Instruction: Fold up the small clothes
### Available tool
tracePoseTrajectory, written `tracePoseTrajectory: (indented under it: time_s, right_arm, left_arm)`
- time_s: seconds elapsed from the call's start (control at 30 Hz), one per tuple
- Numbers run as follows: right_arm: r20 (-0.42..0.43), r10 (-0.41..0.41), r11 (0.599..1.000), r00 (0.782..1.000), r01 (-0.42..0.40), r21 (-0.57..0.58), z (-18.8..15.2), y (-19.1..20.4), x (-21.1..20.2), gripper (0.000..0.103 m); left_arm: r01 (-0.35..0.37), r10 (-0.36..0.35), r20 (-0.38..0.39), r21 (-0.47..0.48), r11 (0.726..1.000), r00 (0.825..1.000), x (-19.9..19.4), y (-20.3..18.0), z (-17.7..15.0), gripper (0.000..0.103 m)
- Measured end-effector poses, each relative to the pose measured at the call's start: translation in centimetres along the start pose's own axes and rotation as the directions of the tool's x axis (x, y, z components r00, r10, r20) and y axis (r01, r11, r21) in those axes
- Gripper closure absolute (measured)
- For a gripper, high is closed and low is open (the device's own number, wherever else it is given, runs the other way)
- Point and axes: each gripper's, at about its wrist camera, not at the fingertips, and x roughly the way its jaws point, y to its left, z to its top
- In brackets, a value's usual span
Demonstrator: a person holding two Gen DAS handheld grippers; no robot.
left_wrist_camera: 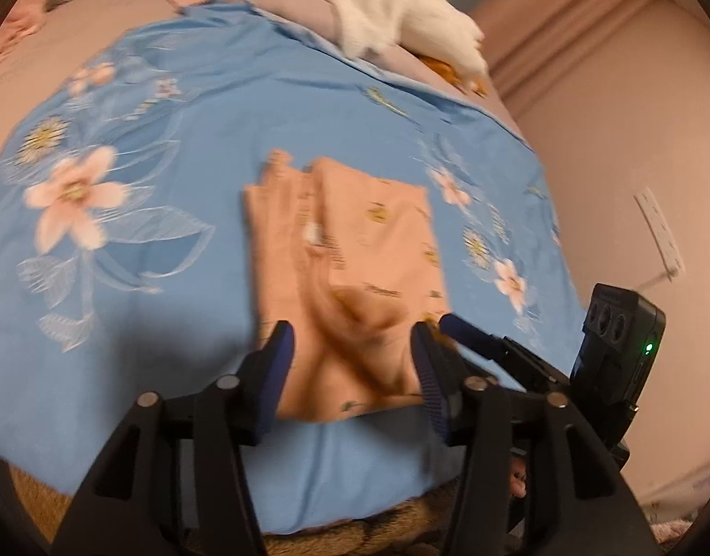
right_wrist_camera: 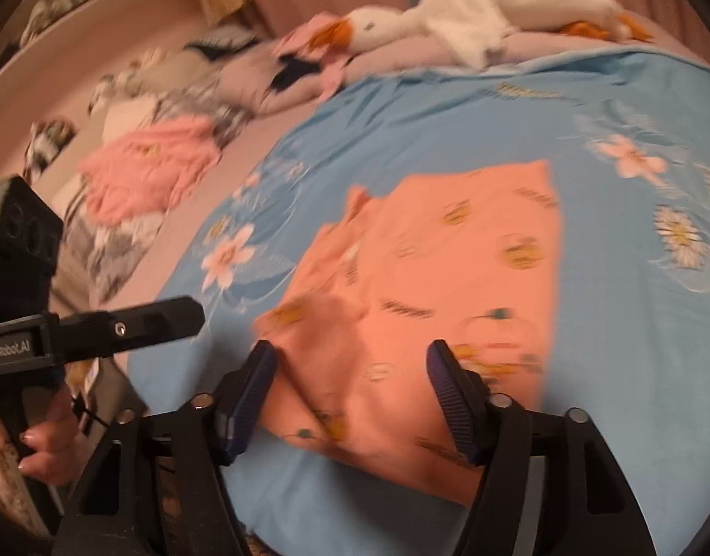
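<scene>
On blue floral sheet (left_wrist_camera: pixel 179 278) lies orange garment (left_wrist_camera: pixel 355 250), goose toy (right_wrist_camera: pixel 484 4) behind.

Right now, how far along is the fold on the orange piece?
Partly done: the orange garment lies on the blue sheet with one side already folded over. In hand: nothing; left gripper and right gripper are open over its near edge. Left: remaining folds, then the pink garment.

The left tool (right_wrist_camera: pixel 123 329) reads roughly "GenRobot.AI".
</scene>
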Motion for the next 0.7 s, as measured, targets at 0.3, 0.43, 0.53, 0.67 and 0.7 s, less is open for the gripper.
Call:
tracePoseTrajectory:
  time_s: [0.3,0.43,0.53,0.67,0.7]
  right_arm:
    - [0.071,-0.141,0.983,0.987,0.131,0.129,-0.3,-4.3,-3.1,0.03]
    - [0.051,-0.143,0.977,0.988,0.133,0.166,-0.8,-5.3,-2.7,0.03]
    - [0.033,-0.121,0.973,0.992,0.112,0.202,-1.0,-6.0,-2.6,0.03]
    - [0.025,-0.114,0.972,0.993,0.107,0.211,-1.2,-6.0,-2.4,0.03]
    - [0.022,-0.117,0.972,0.993,0.11,0.21,-1.3,-5.9,-2.3,0.03]
  left_arm:
    - [-0.139,0.144,-0.121,0.051,0.989,0.982,5.8,-0.4,1.8,0.047]
    - [-0.122,0.126,-0.167,0.037,0.992,0.978,7.8,0.3,2.2,0.049]
    - [-0.087,0.094,-0.175,0.043,0.995,0.98,8.8,0.2,2.8,0.049]
    - [-0.085,0.082,-0.201,-0.007,0.996,0.976,10.7,1.1,3.7,0.059]
    - [-0.084,0.079,-0.188,-0.016,0.996,0.979,10.8,1.3,3.9,0.076]
